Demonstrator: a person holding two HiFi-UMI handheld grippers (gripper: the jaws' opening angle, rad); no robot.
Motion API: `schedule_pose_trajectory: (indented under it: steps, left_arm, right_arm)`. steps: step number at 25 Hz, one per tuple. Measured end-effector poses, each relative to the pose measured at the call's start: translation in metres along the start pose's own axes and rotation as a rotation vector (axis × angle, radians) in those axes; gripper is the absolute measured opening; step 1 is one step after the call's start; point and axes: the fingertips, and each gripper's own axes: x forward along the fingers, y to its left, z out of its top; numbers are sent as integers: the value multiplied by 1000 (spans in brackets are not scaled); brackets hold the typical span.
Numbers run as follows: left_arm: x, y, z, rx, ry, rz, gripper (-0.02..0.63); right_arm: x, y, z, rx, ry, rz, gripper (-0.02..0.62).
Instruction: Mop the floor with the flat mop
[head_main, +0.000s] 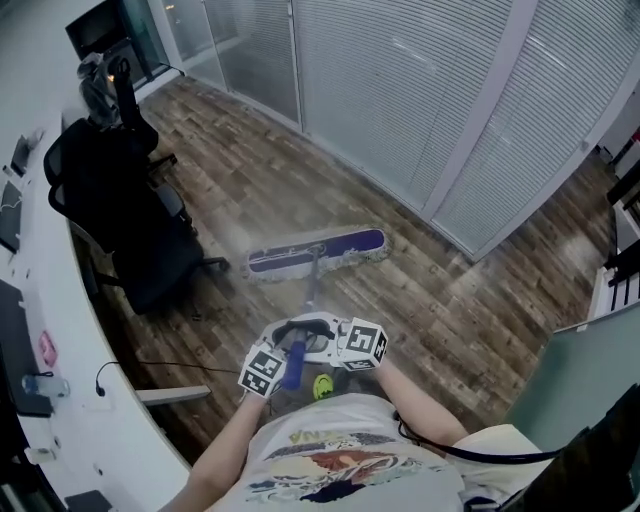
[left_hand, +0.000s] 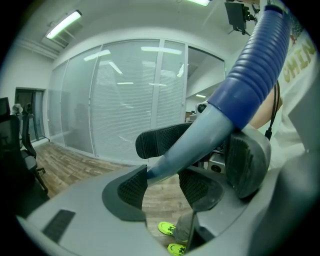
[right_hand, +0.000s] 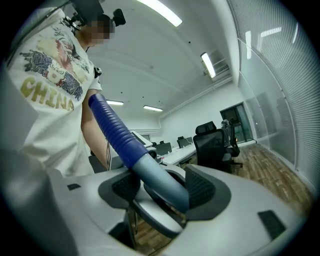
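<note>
The left gripper (left_hand: 162, 184) clasps the grey handle (left_hand: 200, 140) of the flat mop (head_main: 312, 262), jaws set wide around it. Just beside it, the right gripper (right_hand: 162, 187) clamps the same shaft below the blue ribbed sleeve (right_hand: 112, 127). Farther out, the mop head (head_main: 316, 251) lies flat on the wooden floor (head_main: 460, 320), near a black office chair (head_main: 120, 200).

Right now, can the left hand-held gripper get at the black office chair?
Probably not. The left hand-held gripper is closed on the mop handle, and the black office chair stands well off to its left; it would have to let go first.
</note>
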Motion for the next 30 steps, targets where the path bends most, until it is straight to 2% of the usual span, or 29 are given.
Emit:
schedule_pose_trajectory:
  steps: [9, 15, 17, 23, 30]
  left_arm:
    - [-26, -75, -16, 41, 18, -33, 187]
    - [-30, -148, -23, 102, 24, -59, 192]
    - [-35, -181, -25, 157, 21, -74, 192]
    - [-47, -260, -52, 400, 53, -139, 192]
    - [-50, -328, -74, 500, 66, -153, 192]
  right_arm:
    - [-21, 74, -16, 21, -17, -32, 252]
    - [-62, 134, -25, 16, -34, -65, 252]
    - [-79, 159, -30, 8, -31, -69, 250]
    - [-112, 231, -50, -1, -23, -80, 250]
    - [-129, 305, -66, -5, -29, -80, 250]
